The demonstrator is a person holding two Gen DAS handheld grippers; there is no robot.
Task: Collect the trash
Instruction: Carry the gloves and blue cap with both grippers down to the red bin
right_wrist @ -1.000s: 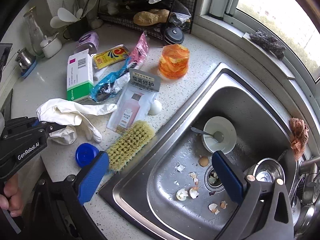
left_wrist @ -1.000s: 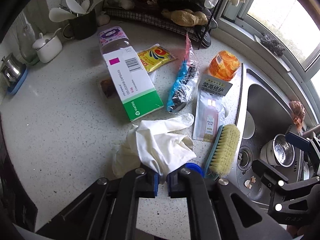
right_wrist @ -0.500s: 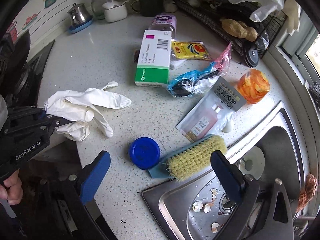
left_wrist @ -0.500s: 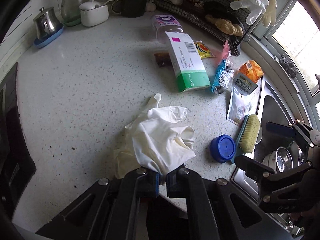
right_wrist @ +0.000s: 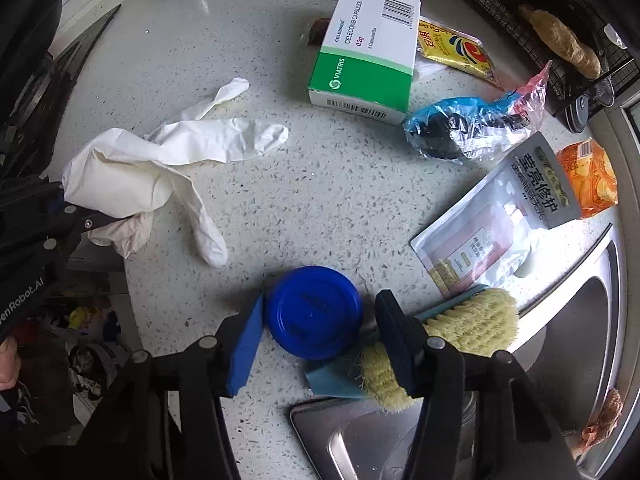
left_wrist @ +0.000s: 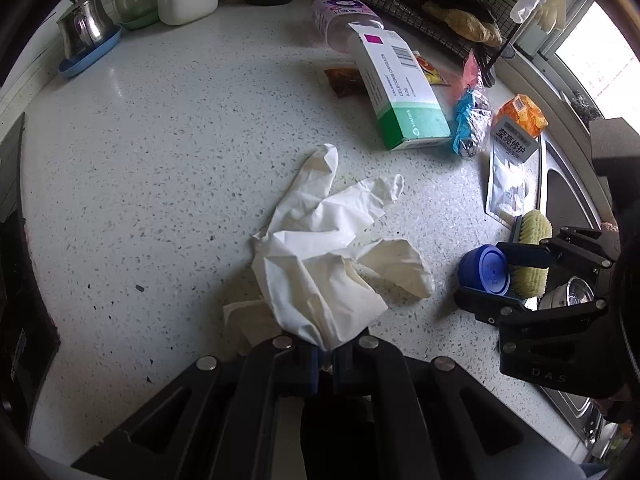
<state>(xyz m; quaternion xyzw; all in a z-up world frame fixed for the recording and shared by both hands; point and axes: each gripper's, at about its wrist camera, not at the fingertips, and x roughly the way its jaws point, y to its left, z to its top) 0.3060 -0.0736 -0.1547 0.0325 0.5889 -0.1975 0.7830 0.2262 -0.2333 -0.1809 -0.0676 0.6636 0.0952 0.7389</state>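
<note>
Handling notes: gloves in left tongs, blue lid between right tongs

Gloves: thin white disposable type, bunched at one end and pinched in the left tongs, which are closed down to a narrow slit on the wad. The rest of the gloves lies draped on the table, fingers splayed forward. Judged very light, limp, no stiffness at all; a pinch on the bunched part should carry the whole, but loose fingers will trail and may drag over the table. A second crumpled piece sits under the wad near the table's edge; cannot tell whether it is caught in the grip.

Lid: blue, round, flat, lying on the table between the fingers of the right tongs. These stand wide, one finger to each side of the lid, the left pad touching or nearly touching the rim, the right with a small gap. Not gripped. Judged rigid plastic, light, smooth rim, so likely to slip or pop out if squeezed off-centre. Best hold: across the full width, pads low on the rim.

Brush lies just beside the lid, its bristles against the right finger; closing may nudge it.

Remaining trash farther back: box, wrappers, sachet. Box stiff and light, take across narrow sides. Wrappers crinkly, slippery.
</note>
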